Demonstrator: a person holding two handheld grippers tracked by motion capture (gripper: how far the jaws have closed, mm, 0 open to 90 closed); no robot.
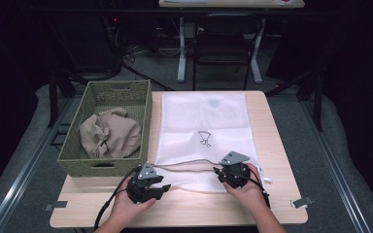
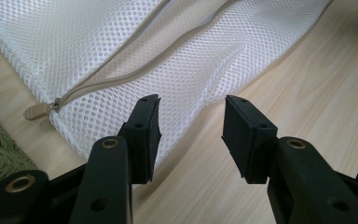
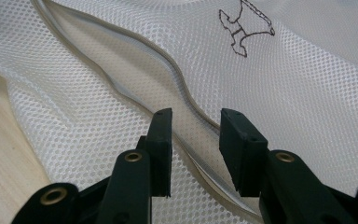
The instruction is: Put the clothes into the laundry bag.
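A white mesh laundry bag lies flat on the wooden table, with a small dark outline print on it. Its beige zipper runs along the near edge and gapes a little. The zipper pull rests at the bag's left corner. My left gripper stands open at that near-left corner; mesh lies under its left jaw and bare wood shows in the gap. My right gripper hovers open over the zipper line near the bag's right end, the zipper lip passing beneath its jaws.
A green woven basket holding crumpled beige cloth stands at the table's left, close to my left gripper. My right gripper is near the front edge. A dark chair stands beyond the table.
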